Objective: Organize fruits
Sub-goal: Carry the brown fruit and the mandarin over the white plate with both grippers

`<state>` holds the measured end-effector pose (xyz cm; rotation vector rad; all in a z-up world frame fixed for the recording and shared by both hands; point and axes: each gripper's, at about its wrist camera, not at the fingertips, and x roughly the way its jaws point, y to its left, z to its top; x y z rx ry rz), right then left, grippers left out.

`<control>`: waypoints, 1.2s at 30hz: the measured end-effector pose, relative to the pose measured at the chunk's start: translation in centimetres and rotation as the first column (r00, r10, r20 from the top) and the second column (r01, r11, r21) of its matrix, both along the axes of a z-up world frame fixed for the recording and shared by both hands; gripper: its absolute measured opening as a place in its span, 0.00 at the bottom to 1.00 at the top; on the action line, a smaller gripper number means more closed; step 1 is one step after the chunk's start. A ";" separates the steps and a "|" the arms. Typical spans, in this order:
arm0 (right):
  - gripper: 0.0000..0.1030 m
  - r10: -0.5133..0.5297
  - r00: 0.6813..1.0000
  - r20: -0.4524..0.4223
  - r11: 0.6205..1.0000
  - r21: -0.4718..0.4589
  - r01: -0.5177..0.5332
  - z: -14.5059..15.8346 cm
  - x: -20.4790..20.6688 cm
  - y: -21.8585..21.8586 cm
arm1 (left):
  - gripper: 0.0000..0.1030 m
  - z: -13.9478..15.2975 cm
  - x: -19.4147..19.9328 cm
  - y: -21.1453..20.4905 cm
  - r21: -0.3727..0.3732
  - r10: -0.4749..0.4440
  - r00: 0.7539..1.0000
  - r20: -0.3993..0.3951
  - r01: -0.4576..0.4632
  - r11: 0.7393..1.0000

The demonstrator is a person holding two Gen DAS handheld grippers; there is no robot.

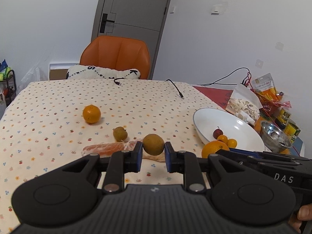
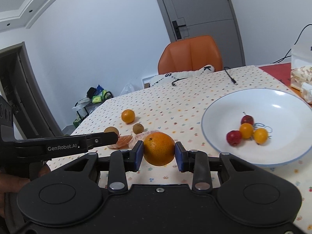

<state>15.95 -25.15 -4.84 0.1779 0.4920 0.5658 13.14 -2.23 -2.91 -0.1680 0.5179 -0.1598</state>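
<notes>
Our left tongs (image 1: 153, 152) are closed on a brownish-green round fruit (image 1: 153, 144), its blue pads pressing it from either side, the fruit lifted just above the flowered cloth of the bench (image 1: 48, 117); our right tongs (image 2: 159, 153) grip a large orange (image 2: 159, 149) in the same manner, pads tight on both flanks. Directly behind the left tongs we see peeled orange segments (image 1: 105, 148) lying on the cloth, partly hidden by the pads; a little beyond them and slightly to the left sits a second small brownish-green fruit (image 1: 120, 133); farther out on the left rests a small orange (image 1: 91, 114), well apart from the rest. To the right of the left tongs the right tool's black body crosses the view, with the large orange at its tip, just before the rim of a white plate (image 1: 234, 124). From the right tongs, that plate lies ahead and to the right, near the pads but not touching them; in it we count two small yellow-orange fruits (image 2: 246, 130) touching each other and two small red fruits (image 2: 234, 137), one at the near left of the cluster, one behind it. Past the plate, to the right of the left tongs, stand a steel bowl (image 1: 276, 136), yellow cans (image 1: 290, 128) and snack bags (image 1: 243, 103); at the bench's far edge we see two black cables (image 1: 175, 89), a patterned cushion (image 1: 103, 72) and an orange chair (image 1: 117, 56) before a grey door (image 1: 132, 7).
</notes>
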 end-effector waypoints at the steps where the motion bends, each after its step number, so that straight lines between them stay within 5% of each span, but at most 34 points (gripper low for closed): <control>1: 0.32 -0.005 1.000 0.001 1.000 0.001 0.005 0.0 -0.1 -0.3 | 0.21 0.1 0.0 -0.2 0.002 -0.004 1.000 0.002 0.004 1.000; 25: 0.32 -0.154 0.987 0.038 0.988 -0.001 0.155 1.0 -0.6 -7.2 | 0.21 1.4 2.9 -8.0 0.008 -0.151 0.988 0.040 0.151 0.989; 36: 0.32 -0.251 0.968 0.020 0.968 -0.004 0.251 1.0 0.0 -9.7 | 0.21 0.7 4.4 -11.1 -0.027 -0.216 0.976 -0.005 0.216 0.976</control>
